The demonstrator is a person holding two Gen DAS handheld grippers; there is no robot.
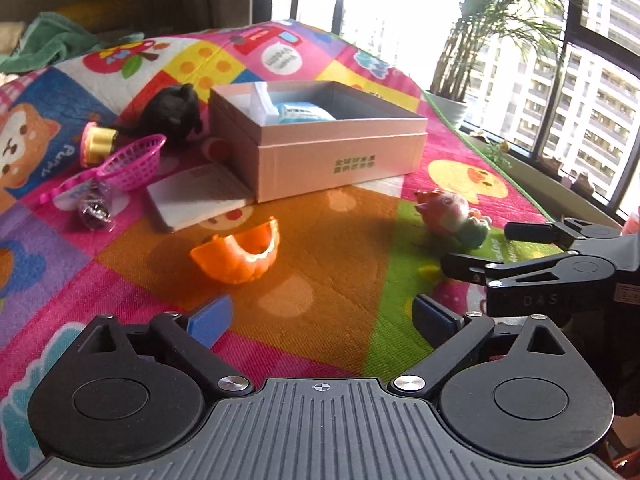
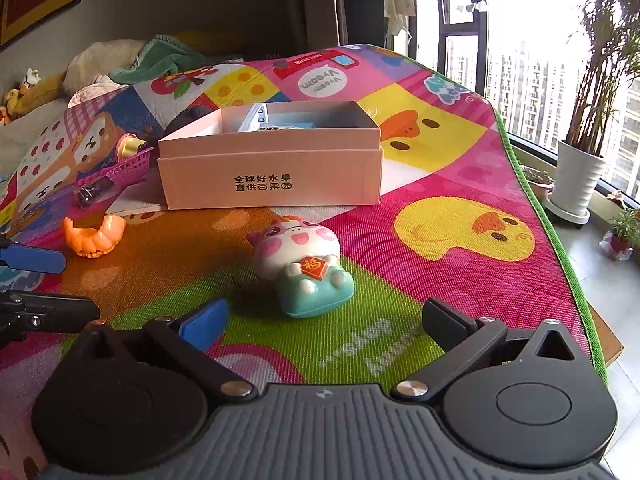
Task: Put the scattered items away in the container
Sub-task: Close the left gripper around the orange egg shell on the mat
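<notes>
A pink open box [image 1: 340,162] [image 2: 272,184] stands on the colourful play mat and holds a blue-white packet [image 1: 304,112]. An orange peel [image 1: 240,256] [image 2: 94,238] lies just ahead of my left gripper [image 1: 320,318], which is open and empty. A pink-and-teal cow figurine [image 2: 304,268] [image 1: 454,214] lies just ahead of my right gripper [image 2: 326,320], open and empty. The right gripper also shows in the left wrist view [image 1: 484,248]. To the box's left lie a white booklet [image 1: 196,196], a magenta basket [image 1: 132,162], a black plush [image 1: 172,114], a yellow-pink toy [image 1: 96,142] and a shiny wrapper [image 1: 94,208].
The mat [image 2: 460,184] ends at a green edge on the right, with floor, a potted plant [image 2: 580,184] and windows beyond. A green towel [image 2: 168,58] and soft toys lie at the far left back.
</notes>
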